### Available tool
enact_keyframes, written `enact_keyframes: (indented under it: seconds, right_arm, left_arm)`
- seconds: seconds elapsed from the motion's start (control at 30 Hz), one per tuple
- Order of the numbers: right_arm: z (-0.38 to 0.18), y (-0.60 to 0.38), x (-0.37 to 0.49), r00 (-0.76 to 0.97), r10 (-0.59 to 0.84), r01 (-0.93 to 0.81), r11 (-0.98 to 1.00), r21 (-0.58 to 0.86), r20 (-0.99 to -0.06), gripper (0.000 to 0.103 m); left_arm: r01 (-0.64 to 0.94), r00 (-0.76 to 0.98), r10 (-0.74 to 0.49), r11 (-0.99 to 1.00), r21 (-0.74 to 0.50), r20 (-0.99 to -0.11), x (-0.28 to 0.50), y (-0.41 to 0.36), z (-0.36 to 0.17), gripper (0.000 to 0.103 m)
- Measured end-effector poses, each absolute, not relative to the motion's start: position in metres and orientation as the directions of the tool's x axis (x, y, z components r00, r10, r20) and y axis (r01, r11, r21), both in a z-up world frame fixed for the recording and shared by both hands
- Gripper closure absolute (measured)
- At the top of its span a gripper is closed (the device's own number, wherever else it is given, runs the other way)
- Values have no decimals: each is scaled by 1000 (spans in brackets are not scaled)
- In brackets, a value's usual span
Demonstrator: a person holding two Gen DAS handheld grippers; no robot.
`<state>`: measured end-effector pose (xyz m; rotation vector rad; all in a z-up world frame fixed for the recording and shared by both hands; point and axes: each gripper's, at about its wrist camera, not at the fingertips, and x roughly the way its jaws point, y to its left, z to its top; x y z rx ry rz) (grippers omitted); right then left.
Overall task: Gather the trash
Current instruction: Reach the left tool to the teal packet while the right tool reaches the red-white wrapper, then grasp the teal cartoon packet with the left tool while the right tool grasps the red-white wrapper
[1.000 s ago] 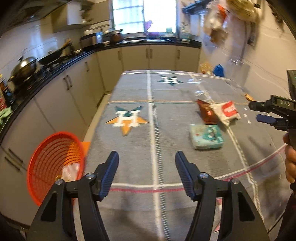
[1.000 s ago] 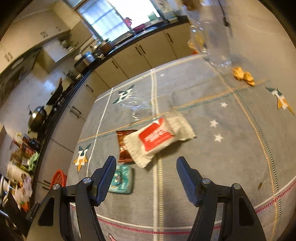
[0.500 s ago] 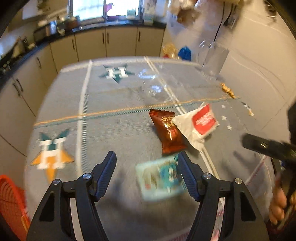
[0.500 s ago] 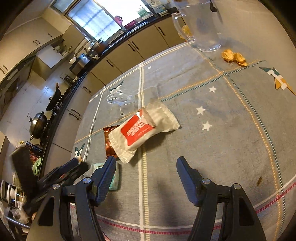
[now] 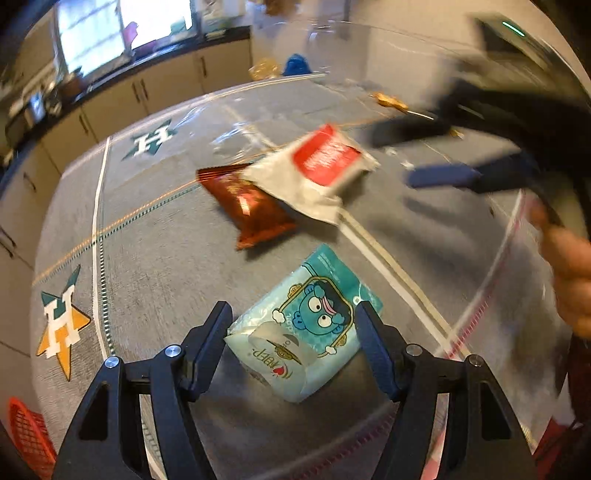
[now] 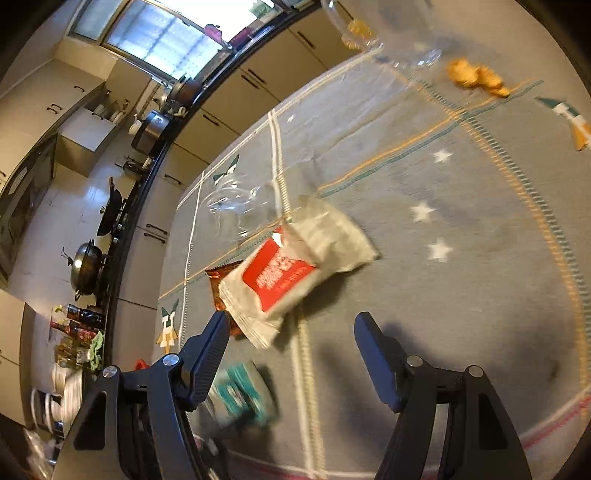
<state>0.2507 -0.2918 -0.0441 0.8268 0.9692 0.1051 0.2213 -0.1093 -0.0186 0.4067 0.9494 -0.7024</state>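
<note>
A teal tissue packet (image 5: pixel 303 328) with a blue cartoon face lies on the grey tablecloth. My left gripper (image 5: pixel 291 325) stands open around it, a finger on each side, pads not pressing. Beyond it lie a brown snack wrapper (image 5: pixel 251 206) and a white pouch with a red label (image 5: pixel 314 173). In the right wrist view my right gripper (image 6: pixel 291 332) hangs open just short of the white pouch (image 6: pixel 291 269), with the brown wrapper (image 6: pixel 219 291) under the pouch's left end and the blurred teal packet (image 6: pixel 240 391) low between the fingers. My right gripper (image 5: pixel 439 155) shows blurred beside the pouch.
A crumpled clear plastic film (image 6: pixel 240 203) lies behind the pouch. Orange scraps (image 6: pixel 476 79) and a clear glass jug (image 6: pixel 388 33) sit at the far right. An orange basket (image 5: pixel 26 432) hangs off the table's left edge. Kitchen cabinets and a stove (image 6: pixel 88 266) line the left.
My left gripper swung right and dropped down over the teal packet, which now sits between its fingers. My right gripper sank closer to the white pouch.
</note>
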Motion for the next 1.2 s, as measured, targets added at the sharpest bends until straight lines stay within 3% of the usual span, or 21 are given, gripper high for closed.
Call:
enact_keyframes:
  seconds: [0.23, 0.43, 0.53, 0.57, 0.63, 0.7, 0.77, 0.97, 1.2]
  right_arm:
    - [-53, -290, 294, 570, 409, 351, 662, 662, -712, 28]
    - [-58, -285, 317, 547, 381, 379, 681, 626, -746, 28]
    - [-63, -279, 324, 541, 397, 348, 697, 628, -741, 44]
    - [-64, -279, 325, 548, 407, 331, 697, 636, -731, 56]
    - [-61, -279, 323, 559, 422, 296, 702, 647, -714, 58]
    - [-56, -279, 316, 582, 408, 278, 713, 644, -703, 81]
    - [-51, -279, 307, 600, 418, 242, 718, 653, -682, 82]
    - [-39, -278, 270, 651, 415, 166, 740, 652, -636, 91]
    - [-15, -278, 225, 716, 405, 84, 758, 647, -568, 92]
  left_arm:
    - [683, 471, -329, 723, 103, -818, 202, -121, -21, 32]
    - [662, 466, -339, 746, 68, -817, 208, -122, -22, 32]
    - [655, 472, -338, 753, 67, -814, 208, -120, -22, 32]
    - [654, 477, -337, 753, 71, -812, 207, -120, -22, 34]
    - [644, 492, -329, 760, 83, -806, 205, -119, -21, 40]
    - [636, 492, -328, 768, 76, -806, 206, -115, -21, 55]
    - [630, 477, -337, 775, 49, -812, 203, -112, -18, 67]
    - [618, 488, -324, 784, 58, -811, 190, -113, -17, 83]
    - [627, 494, -322, 776, 73, -808, 167, -120, -15, 86]
